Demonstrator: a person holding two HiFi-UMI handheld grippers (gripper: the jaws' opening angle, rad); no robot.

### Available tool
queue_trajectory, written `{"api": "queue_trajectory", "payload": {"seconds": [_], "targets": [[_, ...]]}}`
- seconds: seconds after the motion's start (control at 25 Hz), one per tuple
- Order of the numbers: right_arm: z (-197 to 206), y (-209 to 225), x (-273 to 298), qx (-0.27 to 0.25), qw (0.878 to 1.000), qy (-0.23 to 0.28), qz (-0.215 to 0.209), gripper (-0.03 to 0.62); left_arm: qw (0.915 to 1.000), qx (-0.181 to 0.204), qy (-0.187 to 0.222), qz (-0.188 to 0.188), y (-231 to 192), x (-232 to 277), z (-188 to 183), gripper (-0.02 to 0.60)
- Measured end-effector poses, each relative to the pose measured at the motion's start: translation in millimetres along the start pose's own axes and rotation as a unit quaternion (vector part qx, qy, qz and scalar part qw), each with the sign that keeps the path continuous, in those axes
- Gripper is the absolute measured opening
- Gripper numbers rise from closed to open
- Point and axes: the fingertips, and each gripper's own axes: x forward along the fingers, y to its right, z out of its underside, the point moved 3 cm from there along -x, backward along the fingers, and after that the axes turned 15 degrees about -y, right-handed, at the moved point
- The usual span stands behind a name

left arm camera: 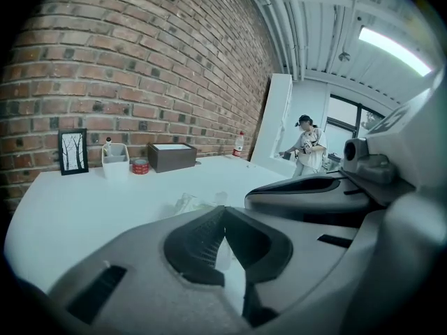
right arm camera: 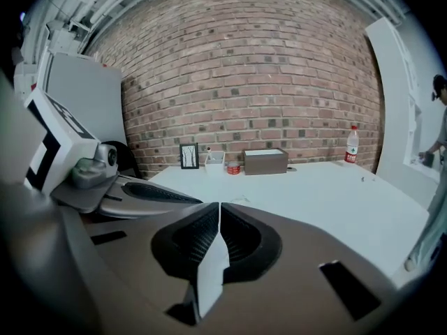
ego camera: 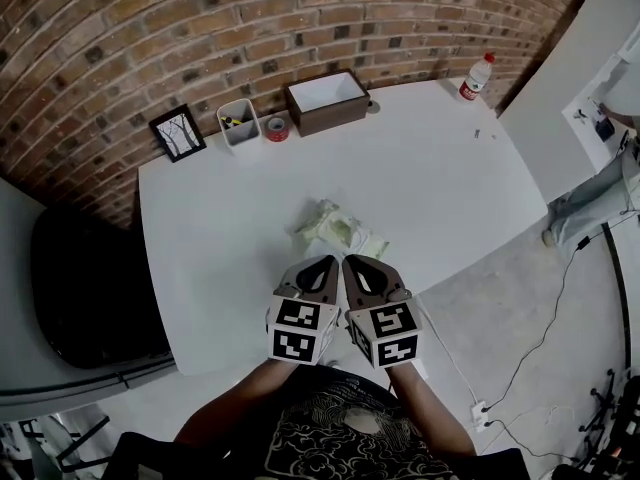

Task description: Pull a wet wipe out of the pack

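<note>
Tabletop seen from above: a wide white table [ego camera: 450, 188] set against a red brick wall. Far behind the pack, along the wall, stand a small black-framed picture [ego camera: 178, 132], a white pen tub [ego camera: 238, 123], a red tape roll [ego camera: 276, 128] and a dark brown open box [ego camera: 330, 118].

The left gripper [ego camera: 322, 264], grey with a black-and-white marker cube, hangs just on the near side of the pack. Its jaws are pressed together, with nothing between them. The soft, pale green and white plastic wet wipe pack [ego camera: 340, 230] lies crumpled near the middle of the table. Whether a wipe already pokes from its opening cannot be told. The right gripper [ego camera: 356, 264], just beside the left one and also on the near side of the pack, has its jaws closed and empty too.

The step in hand looks like the approach. To do it well, both claws likely need to open before they reach the pack. The left one could press down on the pack's left end, clear of the opening. The right one could then pinch only the topmost wipe and draw it up slowly. The pack looks light and limp, so unpinned it may lift along with the wipe.
</note>
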Motion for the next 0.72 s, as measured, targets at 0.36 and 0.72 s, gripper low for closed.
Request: {"api": "queue_trajectory", "payload": {"seconds": [0.36,0.72], "targets": [[-9,12,35,-0.016,0.998,-0.043,0.033,0.02,0.9998,0.006,0.011,0.016,-29,24,-8,0.012],[-7,13,60,-0.043,0.994,-0.086,0.057,0.02,0.9993,-0.01,0.015,0.034,-40,37,0,0.012]]}}
